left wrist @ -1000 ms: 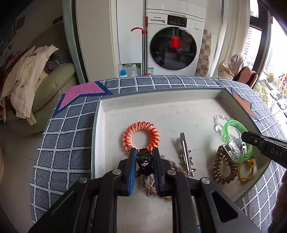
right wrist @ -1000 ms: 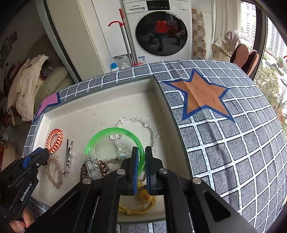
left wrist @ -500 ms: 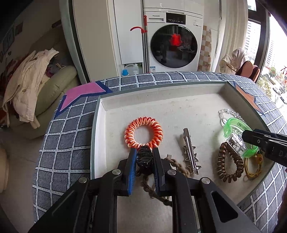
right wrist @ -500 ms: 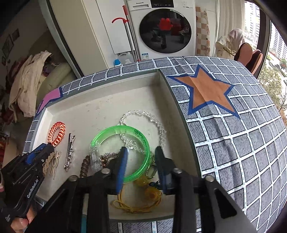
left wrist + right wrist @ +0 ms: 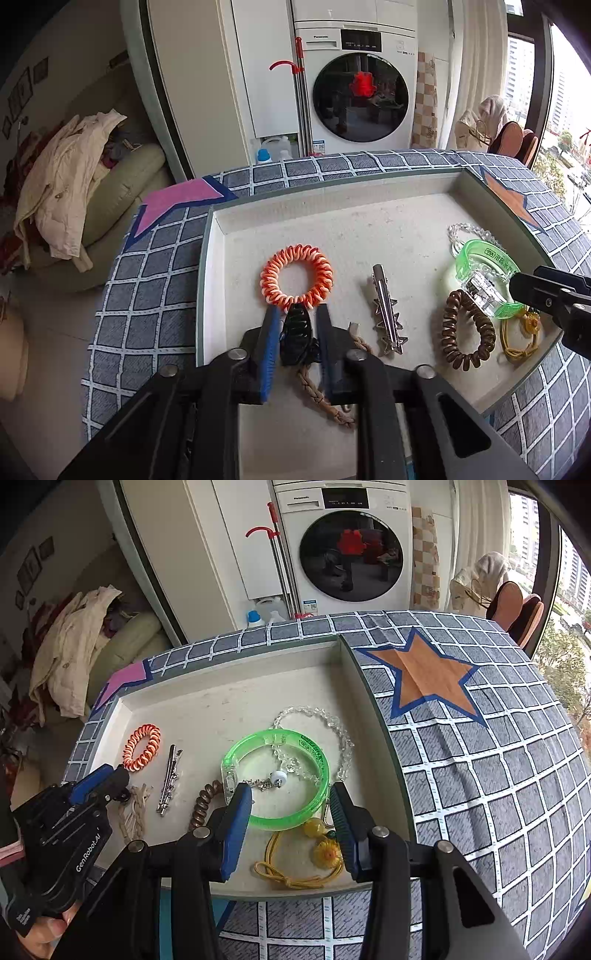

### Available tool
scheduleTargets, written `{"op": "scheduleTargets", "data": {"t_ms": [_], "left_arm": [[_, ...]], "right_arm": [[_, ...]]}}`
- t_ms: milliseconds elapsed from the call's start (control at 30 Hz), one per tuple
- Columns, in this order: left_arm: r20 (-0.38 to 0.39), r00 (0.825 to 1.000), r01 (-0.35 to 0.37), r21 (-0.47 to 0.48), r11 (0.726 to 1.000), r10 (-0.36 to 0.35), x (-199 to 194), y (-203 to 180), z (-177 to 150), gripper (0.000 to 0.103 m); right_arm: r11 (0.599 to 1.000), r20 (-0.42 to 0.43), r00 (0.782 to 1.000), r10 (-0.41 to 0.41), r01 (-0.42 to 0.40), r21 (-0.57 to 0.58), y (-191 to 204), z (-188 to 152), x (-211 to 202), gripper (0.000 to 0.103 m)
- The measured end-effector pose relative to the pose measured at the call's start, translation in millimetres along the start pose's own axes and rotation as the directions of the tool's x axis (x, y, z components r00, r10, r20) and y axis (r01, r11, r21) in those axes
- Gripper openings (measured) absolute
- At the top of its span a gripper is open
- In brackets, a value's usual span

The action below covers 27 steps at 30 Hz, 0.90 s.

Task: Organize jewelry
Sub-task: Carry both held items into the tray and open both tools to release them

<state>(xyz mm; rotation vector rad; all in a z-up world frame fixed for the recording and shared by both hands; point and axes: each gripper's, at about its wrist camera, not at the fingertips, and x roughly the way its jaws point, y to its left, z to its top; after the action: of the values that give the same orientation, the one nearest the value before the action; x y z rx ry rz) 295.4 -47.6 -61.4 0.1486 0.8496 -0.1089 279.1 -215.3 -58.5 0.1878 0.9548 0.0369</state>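
A white tray (image 5: 218,280) holds the jewelry. My left gripper (image 5: 295,317) is shut on a black claw hair clip (image 5: 295,332), held just above the tray's near left, over a tan braided cord (image 5: 321,387). An orange spiral hair tie (image 5: 296,276) lies just beyond it. My right gripper (image 5: 290,805) is open and empty, its jaws either side of the near edge of a green bangle (image 5: 280,779). A clear bead bracelet (image 5: 325,723) and a small chain (image 5: 266,782) lie under the bangle. A yellow cord with amber beads (image 5: 306,864) lies below the right gripper.
A silver star barrette (image 5: 386,310) and a brown spiral hair tie (image 5: 467,332) lie mid-tray. The tray sits on a grey checked cloth with an orange star (image 5: 424,675) and a pink star (image 5: 177,203). A washing machine (image 5: 354,88) and sofa (image 5: 122,192) stand beyond.
My right gripper opened and let go of the green bangle, which now lies flat in the tray. My left gripper drew back a little with the black clip still in it.
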Motion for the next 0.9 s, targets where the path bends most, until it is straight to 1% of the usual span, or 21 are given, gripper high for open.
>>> {"op": "scheduleTargets", "data": {"t_ms": [33, 67, 133, 200, 300, 433, 467, 500, 567, 667, 767, 833, 900], "left_arm": [[0.008, 1.000, -0.002, 0.000, 1.000, 0.002, -2.1, -0.3, 0.1, 0.087], [0.035, 0.999, -0.009, -0.003, 1.000, 0.009, -6.7, -0.2, 0.2, 0.090], [0.056, 0.998, -0.011, 0.013, 1.000, 0.011, -12.1, -1.8, 1.8, 0.090], [0.051, 0.999, -0.010, 0.027, 1.000, 0.009, -13.7, -4.5, 3.6, 0.090], [0.047, 0.999, -0.015, 0.024, 1.000, 0.014, -15.1, -5.1, 4.6, 0.090], [0.060, 0.998, -0.021, 0.026, 0.999, 0.019, -19.4, -4.2, 3.7, 0.090], [0.063, 0.998, -0.022, 0.029, 0.999, 0.020, -20.8, -4.3, 3.1, 0.093], [0.064, 0.998, -0.023, 0.027, 0.999, 0.022, -22.3, -4.1, 2.3, 0.103], [0.075, 0.997, -0.029, 0.019, 0.999, 0.027, -26.4, -2.4, 0.7, 0.103], [0.062, 0.998, -0.011, 0.020, 1.000, 0.010, -28.9, -2.3, -1.4, 0.103], [0.056, 0.998, -0.006, 0.019, 1.000, 0.005, -31.6, -3.4, -3.5, 0.103], [0.043, 0.999, -0.004, 0.020, 1.000, 0.003, -31.8, -4.6, -4.8, 0.103], [0.032, 0.999, 0.000, 0.023, 1.000, -0.001, -31.6, -5.4, -5.8, 0.103]], "right_arm": [[1.000, 0.002, 1.000, 0.000, 0.000, 0.000, -0.1, 0.0, -1.0, 0.048], [1.000, 0.003, 1.000, 0.001, -0.001, 0.001, -0.7, 0.0, -1.9, 0.048], [1.000, 0.008, 1.000, 0.002, -0.002, 0.001, -1.6, 0.4, -4.4, 0.048], [1.000, 0.008, 1.000, 0.001, -0.001, 0.001, -2.6, 1.2, -5.6, 0.048], [1.000, 0.006, 1.000, 0.003, -0.003, 0.000, -2.9, 0.6, -6.9, 0.048], [1.000, 0.001, 1.000, 0.005, -0.005, -0.004, -3.5, -1.5, -7.9, 0.048], [1.000, 0.000, 1.000, 0.007, -0.007, -0.004, -4.0, -2.0, -8.3, 0.048], [1.000, -0.002, 1.000, 0.009, -0.009, -0.004, -4.0, -2.2, -8.4, 0.048], [1.000, -0.003, 1.000, 0.014, -0.014, -0.008, -2.6, -2.7, -8.6, 0.048], [1.000, 0.013, 1.000, 0.026, -0.026, -0.018, -0.2, -4.2, -12.1, 0.054], [0.999, 0.041, 0.999, 0.014, -0.012, -0.043, 4.8, -6.2, -17.2, 0.064], [0.998, 0.050, 0.999, 0.009, -0.006, -0.060, 7.1, -7.6, -19.8, 0.075], [0.998, 0.049, 0.999, 0.002, 0.001, -0.070, 8.1, -8.6, -20.5, 0.080]]}}
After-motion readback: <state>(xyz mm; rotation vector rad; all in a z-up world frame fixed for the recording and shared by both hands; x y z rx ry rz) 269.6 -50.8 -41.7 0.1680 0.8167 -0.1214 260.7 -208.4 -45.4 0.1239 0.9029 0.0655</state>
